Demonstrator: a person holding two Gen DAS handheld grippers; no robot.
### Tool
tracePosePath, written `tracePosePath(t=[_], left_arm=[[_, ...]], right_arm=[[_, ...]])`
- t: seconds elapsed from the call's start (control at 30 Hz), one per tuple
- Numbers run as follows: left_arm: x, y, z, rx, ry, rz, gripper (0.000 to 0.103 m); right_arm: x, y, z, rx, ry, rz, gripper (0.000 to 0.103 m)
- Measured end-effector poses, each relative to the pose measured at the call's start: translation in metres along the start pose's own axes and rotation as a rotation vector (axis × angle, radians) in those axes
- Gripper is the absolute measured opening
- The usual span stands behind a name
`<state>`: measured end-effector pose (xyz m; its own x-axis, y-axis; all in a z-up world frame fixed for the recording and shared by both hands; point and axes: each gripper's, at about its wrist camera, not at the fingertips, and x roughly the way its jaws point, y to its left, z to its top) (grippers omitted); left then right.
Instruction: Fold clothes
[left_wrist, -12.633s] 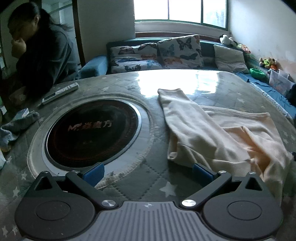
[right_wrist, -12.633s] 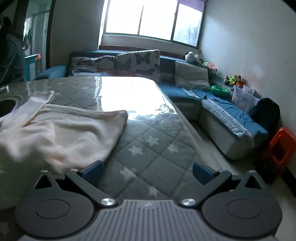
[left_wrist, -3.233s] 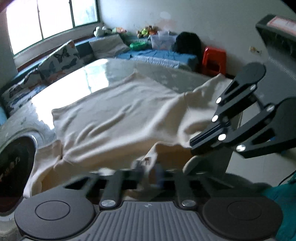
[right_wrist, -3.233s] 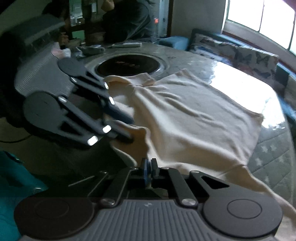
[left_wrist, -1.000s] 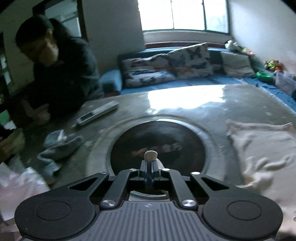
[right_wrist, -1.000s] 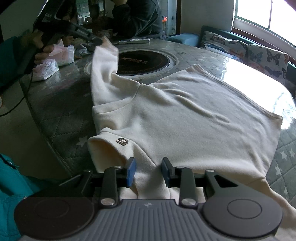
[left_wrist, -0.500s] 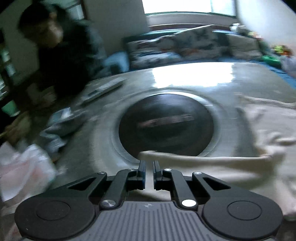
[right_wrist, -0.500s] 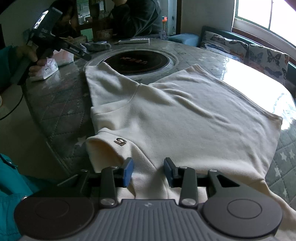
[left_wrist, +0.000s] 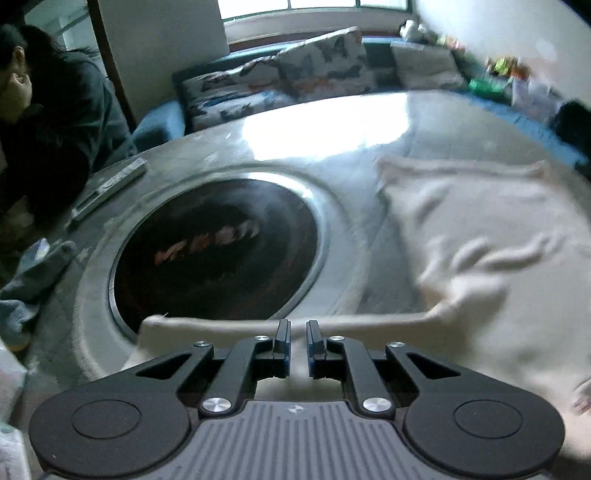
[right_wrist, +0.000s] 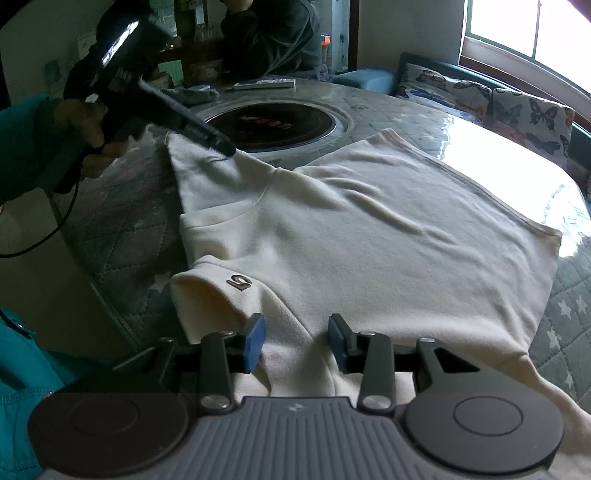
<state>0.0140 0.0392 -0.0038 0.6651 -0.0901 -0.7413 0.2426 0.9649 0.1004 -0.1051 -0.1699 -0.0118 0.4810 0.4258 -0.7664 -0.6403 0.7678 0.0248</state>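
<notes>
Fig. Cream shirt (right_wrist: 369, 236) spread flat on the tabletop (right_wrist: 122, 236), body lying smooth ahead of the right gripper (right_wrist: 295, 341), collar w/ small logo just ahead-left of its jaws.

Step in hand (judged): laying out or squaring the sleeves prior to a fold. No fold across the body shows; the scene fits sleeves being straightened for a fold, or equally a garment just opened flat. Which one, a single moment cannot settle.

Left gripper (left_wrist: 298, 343): jaws parted only a narrow slit, nothing pinched between them. Left sleeve (left_wrist: 229, 326) lies directly under and ahead of the tips, stretched crosswise, its cuff to the left. In the right wrist view the tips sit at or just above the sleeve cloth; contact cannot be told for sure. Round black cooktop (left_wrist: 218, 251) lies beyond the jaws.

Right gripper: jaws spread moderately wide, straddling the shoulder area near the collar; cloth runs between and below them, not clamped.

Next move calls for (judged): a firm pinch on one layer of sleeve or shoulder edge, both sides level, so cloth moves w/o dragging the body into wrinkles. Soft fabric will sag and slip if only the fuzz is caught.
</notes>
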Motion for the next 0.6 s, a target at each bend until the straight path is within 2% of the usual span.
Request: tracePosePath(t=[0.17,0.27,0.43,0.6], left_arm=[[-0.013,-0.029,0.015,-0.001,-0.057,-0.141,0.011],[-0.004,-0.047,0.02,0.004,-0.051,-0.219,0.011],[0.021,-0.054,0.019,0.014,0.005,-0.223,0.011],[0.026,-0.033,0.016,-0.017,0.019,-0.166,0.011]], right_arm=[[0.0,0.0,0.0,0.003,-0.002,0.0,0.039],[0.0,0.0,0.0,0.007,-0.004,-0.002,0.039],[-0.001,0.0,-0.001,0.012,-0.008,-0.006,0.04],[-0.001,-0.002,-0.003,0.016,-0.013,0.0,0.04]])
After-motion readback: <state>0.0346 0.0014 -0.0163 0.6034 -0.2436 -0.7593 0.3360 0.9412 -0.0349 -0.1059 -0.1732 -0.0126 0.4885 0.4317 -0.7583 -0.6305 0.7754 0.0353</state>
